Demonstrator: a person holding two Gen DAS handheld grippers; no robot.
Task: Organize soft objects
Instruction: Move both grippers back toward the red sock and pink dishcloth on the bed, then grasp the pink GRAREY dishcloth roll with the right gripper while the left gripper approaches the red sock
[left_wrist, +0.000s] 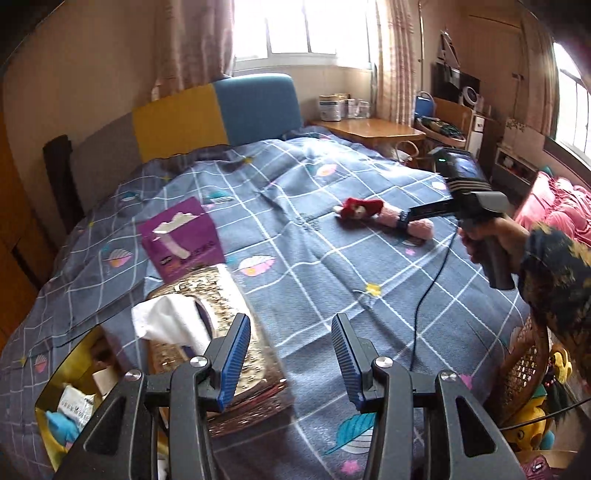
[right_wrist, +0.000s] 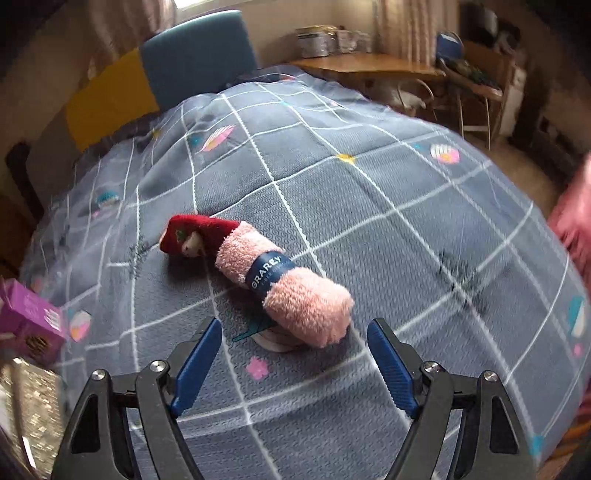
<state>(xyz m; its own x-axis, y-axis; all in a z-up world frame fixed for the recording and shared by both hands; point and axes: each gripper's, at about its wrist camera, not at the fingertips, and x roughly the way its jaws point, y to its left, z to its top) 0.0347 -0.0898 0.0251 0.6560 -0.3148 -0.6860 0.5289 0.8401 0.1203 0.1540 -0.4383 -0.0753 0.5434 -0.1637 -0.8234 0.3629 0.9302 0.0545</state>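
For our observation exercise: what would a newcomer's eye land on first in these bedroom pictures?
First, the rolled pink fluffy towel with a dark blue band, lying on the grey-blue checked quilt just ahead of the open right gripper. A small red plush toy touches its far end. By the left gripper sits a glittery gold tissue box.

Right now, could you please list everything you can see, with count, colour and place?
towel roll: 1, pink with blue band, mid bed, ahead of right gripper
plush: 1, red, touching the roll's far end
tissue box: 1, gold, white tissue out, near left gripper
purple box: 1, purple, on bed behind tissue box
bedspread: 1, grey-blue with white grid, covers bed
headboard: 1, grey, yellow, blue panels, far end
desk: 1, wood, by window
wicker chair: 1, brown, right of bed
left gripper: 1, black, blue pads, open, empty
right gripper: 1, black, blue pads, open, above roll
hand: 1, holds right gripper's handle
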